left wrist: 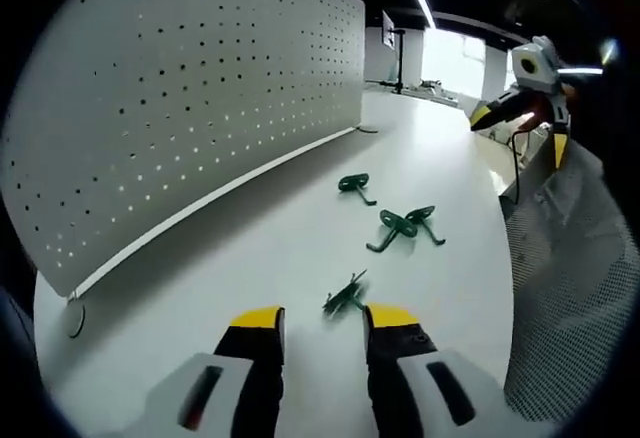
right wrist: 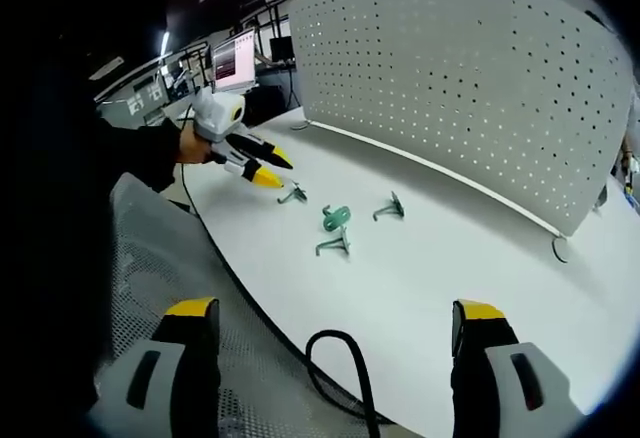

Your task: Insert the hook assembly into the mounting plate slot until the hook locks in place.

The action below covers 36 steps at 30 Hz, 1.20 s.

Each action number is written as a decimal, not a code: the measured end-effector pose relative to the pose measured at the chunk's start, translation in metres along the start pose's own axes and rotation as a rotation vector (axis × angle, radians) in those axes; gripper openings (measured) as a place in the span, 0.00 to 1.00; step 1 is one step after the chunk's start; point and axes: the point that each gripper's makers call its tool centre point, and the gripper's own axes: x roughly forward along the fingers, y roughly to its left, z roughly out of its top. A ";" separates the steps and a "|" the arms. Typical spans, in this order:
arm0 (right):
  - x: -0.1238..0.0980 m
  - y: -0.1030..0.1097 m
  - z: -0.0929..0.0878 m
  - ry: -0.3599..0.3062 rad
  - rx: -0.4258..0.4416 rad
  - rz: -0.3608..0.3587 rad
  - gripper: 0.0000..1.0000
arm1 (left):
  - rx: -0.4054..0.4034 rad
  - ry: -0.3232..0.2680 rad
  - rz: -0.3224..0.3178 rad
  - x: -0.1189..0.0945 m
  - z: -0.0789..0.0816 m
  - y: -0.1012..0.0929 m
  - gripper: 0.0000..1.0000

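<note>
Several dark green metal hooks lie on the white table [left wrist: 230,258]. The nearest hook [left wrist: 345,298] lies just ahead of my left gripper [left wrist: 325,318], whose yellow-tipped jaws stand open with nothing between them. A tangled pair of hooks [left wrist: 405,225] and a single hook [left wrist: 355,186] lie farther out. The white perforated mounting plate [left wrist: 200,88] stands upright along the table's left. In the right gripper view, my right gripper [right wrist: 335,310] hangs wide open over the table's near edge, far from the hooks [right wrist: 337,220]. The left gripper [right wrist: 245,163] points at the closest hook [right wrist: 292,195].
Grey mesh fabric [right wrist: 180,288] lies along the table's near edge, with a black cable [right wrist: 340,358] looping over it. The right gripper [left wrist: 525,98] shows at the far right. A monitor [right wrist: 233,61] and desks stand behind. A small ring [left wrist: 75,318] lies at the plate's end.
</note>
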 end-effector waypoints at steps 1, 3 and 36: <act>0.000 0.000 0.000 0.000 0.002 0.000 0.93 | 0.002 0.000 -0.002 0.001 0.000 0.000 0.31; 0.001 0.000 -0.001 0.002 0.004 0.002 0.93 | 0.012 0.008 -0.003 0.004 -0.002 0.001 0.30; 0.003 0.000 -0.003 0.003 0.030 -0.013 0.93 | 0.150 0.020 -0.065 0.028 -0.003 -0.006 0.09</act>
